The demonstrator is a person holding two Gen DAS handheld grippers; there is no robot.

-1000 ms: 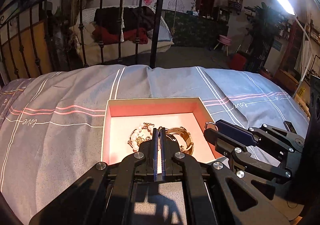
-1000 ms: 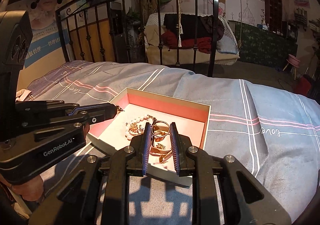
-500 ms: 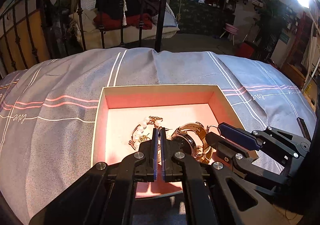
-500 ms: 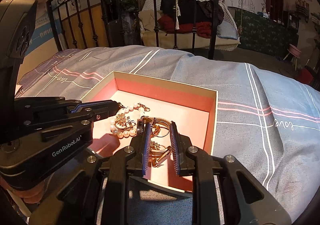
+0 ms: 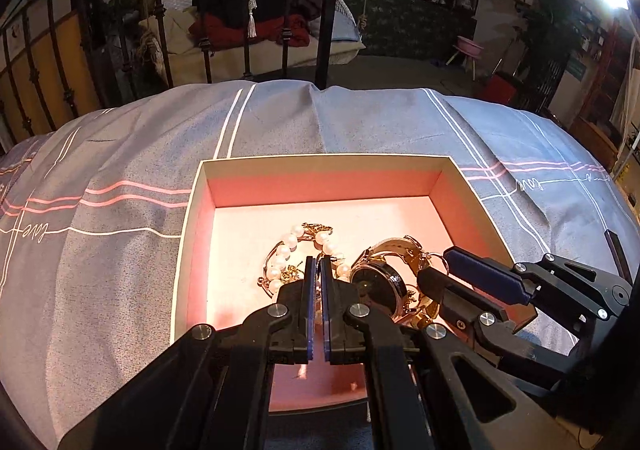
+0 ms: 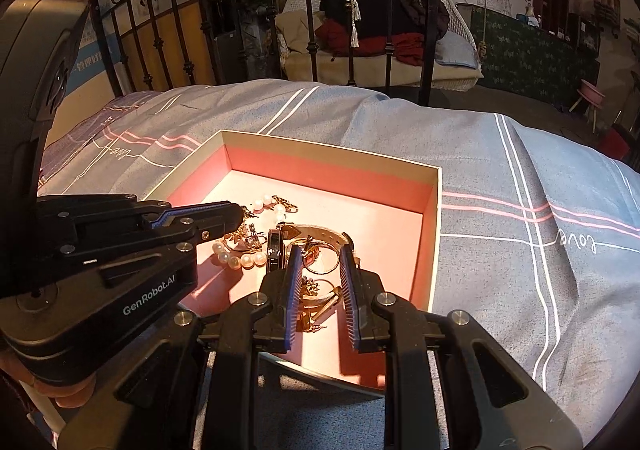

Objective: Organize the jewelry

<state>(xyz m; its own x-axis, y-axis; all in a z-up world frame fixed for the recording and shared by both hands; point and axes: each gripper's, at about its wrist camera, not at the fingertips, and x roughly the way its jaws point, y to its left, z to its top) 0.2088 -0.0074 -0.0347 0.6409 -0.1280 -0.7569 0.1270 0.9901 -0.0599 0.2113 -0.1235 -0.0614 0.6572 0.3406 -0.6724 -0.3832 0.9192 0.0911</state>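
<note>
An open cardboard box (image 5: 192,210) (image 6: 434,210) with a pink lining lies on the bed. In it lie a pearl bracelet (image 5: 280,254) (image 6: 240,260), a gold watch (image 5: 384,282) (image 6: 276,250) and small gold rings and earrings (image 6: 320,266). My left gripper (image 5: 317,262) is shut, its tips over the pearl bracelet; whether it pinches anything I cannot tell. It also shows in the right wrist view (image 6: 240,212). My right gripper (image 6: 320,254) is open, its fingers astride the gold rings and the watch strap. It shows in the left wrist view (image 5: 436,266) too.
The box sits on a grey-blue bedspread (image 5: 120,250) with white and pink stripes. A black iron bed rail (image 5: 324,10) (image 6: 428,30) stands behind it. Beyond is a wicker chair with clothes (image 6: 380,30).
Both grippers have moved forward and down into the box, closer to the jewelry. The left stays shut and the right stays open.
</note>
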